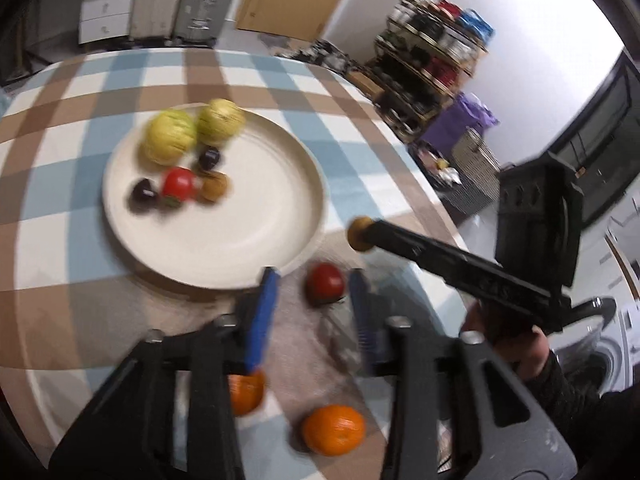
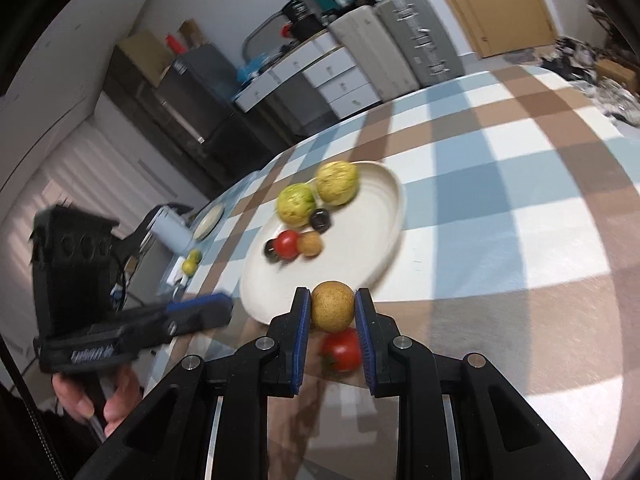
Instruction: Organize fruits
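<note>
Gripping a small brown fruit (image 2: 332,306) between its pads, the right gripper (image 2: 333,312) hovers just near of the plate (image 2: 384,248); the left gripper (image 1: 314,292) spreads wide around a red tomato (image 1: 325,283) on the table, near two oranges (image 1: 334,429)

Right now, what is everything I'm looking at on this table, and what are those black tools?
Plate: one, cream, on the checked tablecloth.
Green-yellow fruits: two, at the plate's far side.
Dark fruits: two, on the plate.
Red fruit: one, on the plate.
Small brown fruit: one, beside the red fruit.
Loose red fruit: one, on the cloth near the plate.
Oranges: two, on the near cloth.
Held brown fruit: one, tan.
Left gripper: open above the loose red fruit.
Right gripper: clamps the held brown fruit.
</note>
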`<state>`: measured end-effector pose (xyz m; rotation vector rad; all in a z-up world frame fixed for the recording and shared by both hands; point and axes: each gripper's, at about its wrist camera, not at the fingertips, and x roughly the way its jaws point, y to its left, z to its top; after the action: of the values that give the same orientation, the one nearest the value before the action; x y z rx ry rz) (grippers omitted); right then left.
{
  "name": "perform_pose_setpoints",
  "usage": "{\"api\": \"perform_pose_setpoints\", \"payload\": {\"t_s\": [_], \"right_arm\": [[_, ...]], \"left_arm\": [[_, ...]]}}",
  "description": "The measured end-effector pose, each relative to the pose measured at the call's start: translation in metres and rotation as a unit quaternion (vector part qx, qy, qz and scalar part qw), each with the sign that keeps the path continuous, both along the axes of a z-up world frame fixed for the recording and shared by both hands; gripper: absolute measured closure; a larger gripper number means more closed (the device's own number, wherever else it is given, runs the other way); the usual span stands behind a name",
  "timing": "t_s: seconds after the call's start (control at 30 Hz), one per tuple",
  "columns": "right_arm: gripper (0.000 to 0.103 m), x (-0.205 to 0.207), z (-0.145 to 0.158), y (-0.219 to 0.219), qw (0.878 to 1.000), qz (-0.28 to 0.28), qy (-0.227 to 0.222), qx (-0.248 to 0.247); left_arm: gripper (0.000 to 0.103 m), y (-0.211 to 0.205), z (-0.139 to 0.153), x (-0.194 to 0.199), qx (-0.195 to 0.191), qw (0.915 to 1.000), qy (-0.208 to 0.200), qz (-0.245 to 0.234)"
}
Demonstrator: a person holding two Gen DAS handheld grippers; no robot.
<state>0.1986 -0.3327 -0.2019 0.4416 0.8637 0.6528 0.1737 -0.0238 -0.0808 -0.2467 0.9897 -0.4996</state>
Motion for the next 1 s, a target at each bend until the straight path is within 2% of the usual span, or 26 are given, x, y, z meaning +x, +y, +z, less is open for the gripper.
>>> {"api": "perform_pose_setpoints", "payload": {"t_s": [0.03, 0.1, 0.2, 0.37, 0.6, 0.67, 0.73, 0.77, 0.83, 0.9, 1.0], "right_arm": [[0.080, -0.001, -0.001, -0.004, 1.000, -0.005, 0.002, 0.003], [0.080, -0.006, 0.000, -0.013, 1.000, -0.016, 0.001, 0.005], [0.080, -0.015, 0.003, -0.024, 1.000, -0.024, -0.004, 0.008], [0.080, -0.026, 0.007, -0.038, 0.999, -0.033, -0.011, 0.014], [0.080, -0.032, 0.007, -0.047, 0.999, -0.036, -0.014, 0.018], [0.080, -0.031, 0.006, -0.046, 0.999, -0.035, -0.015, 0.018], [0.080, -0.032, 0.006, -0.046, 0.999, -0.034, -0.016, 0.019], [0.080, -0.031, 0.006, -0.046, 0.999, -0.033, -0.016, 0.021], [0.080, -0.031, 0.005, -0.045, 0.999, -0.032, -0.015, 0.021], [0.080, -0.029, 0.005, -0.043, 0.999, -0.030, -0.014, 0.022], [0.080, -0.026, 0.004, -0.040, 0.999, -0.026, -0.015, 0.019]], "left_arm": [[0.056, -0.005, -0.001, -0.003, 0.001, 1.0000, -0.001, -0.004], [0.054, -0.019, -0.005, -0.005, 0.009, 0.9998, 0.006, -0.014], [0.054, -0.036, -0.013, -0.006, 0.018, 0.9994, 0.018, -0.023], [0.054, -0.057, -0.024, -0.002, 0.057, 0.9979, 0.022, -0.018], [0.055, -0.064, -0.035, 0.017, 0.072, 0.9970, 0.028, -0.005], [0.066, -0.065, -0.035, 0.019, 0.072, 0.9971, 0.023, -0.011], [0.094, -0.068, -0.033, 0.019, 0.084, 0.9963, 0.009, -0.018], [0.101, -0.068, -0.031, 0.019, 0.080, 0.9964, 0.008, -0.025], [0.103, -0.067, -0.032, 0.020, 0.065, 0.9972, 0.016, -0.032], [0.103, -0.066, -0.034, 0.020, 0.074, 0.9966, 0.014, -0.032], [0.103, -0.062, -0.046, 0.022, 0.068, 0.9965, 0.038, -0.028]]}}
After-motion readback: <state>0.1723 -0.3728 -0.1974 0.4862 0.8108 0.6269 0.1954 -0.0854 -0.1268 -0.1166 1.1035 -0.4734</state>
